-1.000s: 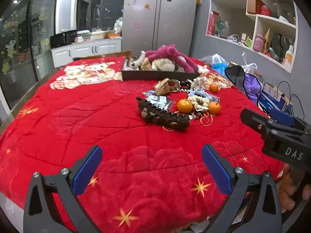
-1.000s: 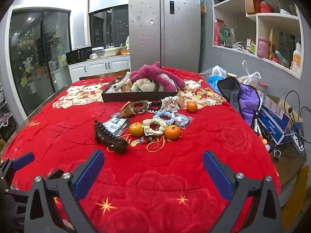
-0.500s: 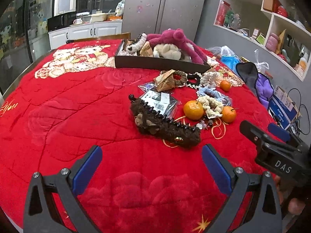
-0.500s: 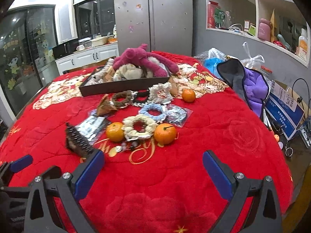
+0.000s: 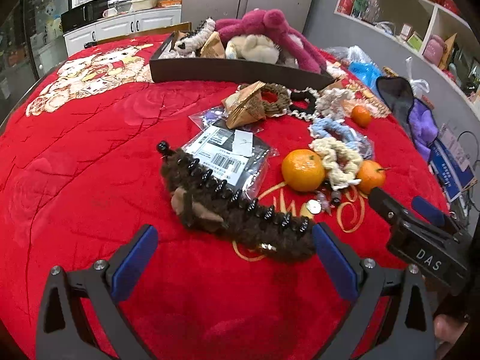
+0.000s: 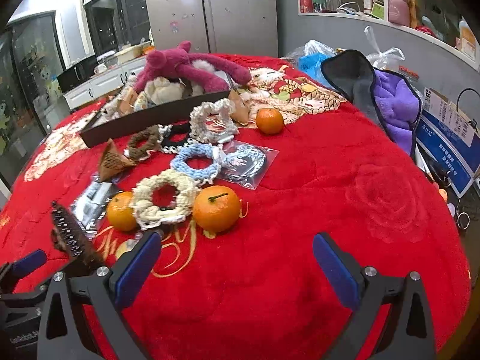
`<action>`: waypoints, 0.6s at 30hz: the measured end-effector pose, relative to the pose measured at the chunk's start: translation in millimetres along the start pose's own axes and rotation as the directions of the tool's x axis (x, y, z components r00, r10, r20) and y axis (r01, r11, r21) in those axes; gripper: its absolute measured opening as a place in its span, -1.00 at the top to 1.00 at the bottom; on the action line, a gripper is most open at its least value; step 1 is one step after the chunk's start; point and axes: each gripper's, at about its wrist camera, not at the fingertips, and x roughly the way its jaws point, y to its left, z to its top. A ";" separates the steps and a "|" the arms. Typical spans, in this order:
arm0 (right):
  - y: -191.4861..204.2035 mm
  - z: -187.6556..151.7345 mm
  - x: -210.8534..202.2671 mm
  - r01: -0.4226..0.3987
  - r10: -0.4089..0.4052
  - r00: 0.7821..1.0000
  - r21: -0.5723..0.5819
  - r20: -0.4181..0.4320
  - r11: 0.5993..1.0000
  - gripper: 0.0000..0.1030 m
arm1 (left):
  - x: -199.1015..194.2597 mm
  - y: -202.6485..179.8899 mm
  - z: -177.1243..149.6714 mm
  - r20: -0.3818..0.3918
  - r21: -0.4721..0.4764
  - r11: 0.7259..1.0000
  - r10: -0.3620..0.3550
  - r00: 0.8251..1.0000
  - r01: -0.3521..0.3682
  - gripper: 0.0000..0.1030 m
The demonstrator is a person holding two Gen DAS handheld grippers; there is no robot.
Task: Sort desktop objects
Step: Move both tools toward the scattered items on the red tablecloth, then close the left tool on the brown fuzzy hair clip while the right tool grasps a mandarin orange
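Left wrist view: the left gripper (image 5: 235, 253) gapes wide and empty over a plush red cloth (image 5: 90, 180); a furry brown hair claw (image 5: 237, 210) with black teeth lies just beyond its fingers. A dark tray (image 5: 237, 72) holds a pink plush (image 5: 270, 27) and a cream one.

Right wrist view: the right gripper (image 6: 237, 258) is equally wide, holding nothing. Three round oranges (image 6: 216, 208) and five ruffled scrunchies (image 6: 165, 199) lie ahead.

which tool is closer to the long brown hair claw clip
Left. The left tool is open right in front of the brown hair claw clip, its right finger almost touching the clip's near end. The right tool, also open, sits off to the clip's right, facing the oranges.
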 end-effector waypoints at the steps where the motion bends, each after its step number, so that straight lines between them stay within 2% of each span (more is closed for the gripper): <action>1: 0.5 0.5 3.4 0.007 -0.007 1.000 -0.002 -0.003 1.000 -1.00 | 4.2 0.7 1.9 -0.010 0.002 1.000 -0.010 1.000 0.010 -1.00; 4: 1.4 3.9 15.1 0.025 -0.025 1.000 0.005 -0.010 1.000 -1.00 | 12.3 1.6 4.9 -0.025 0.003 0.999 -0.037 0.999 0.037 -1.00; 7: 2.7 6.5 24.1 0.074 -0.073 0.997 0.017 -0.019 0.997 -1.00 | 19.0 -1.6 6.0 -0.014 0.029 0.999 -0.032 0.999 0.033 -1.00; 10: 3.5 9.6 36.0 0.069 -0.068 0.996 0.021 -0.053 0.997 -1.00 | 24.4 -10.8 3.2 0.013 0.074 0.997 0.018 1.000 -0.019 -1.00; 13: 4.8 10.7 44.2 0.086 -0.085 0.993 0.015 -0.083 0.996 -1.00 | 30.4 -25.1 1.0 0.009 0.147 0.984 0.104 0.995 -0.104 -1.00; 16: 9.2 10.9 47.5 0.107 -0.107 0.990 -0.004 -0.091 0.994 -1.00 | 31.7 -18.6 2.8 0.000 0.121 0.990 0.077 0.997 -0.076 -1.00; 18: 9.9 10.6 47.8 0.109 -0.108 0.990 0.000 -0.091 0.994 -1.00 | 32.2 -19.1 2.5 0.001 0.126 0.989 0.082 0.997 -0.082 -1.00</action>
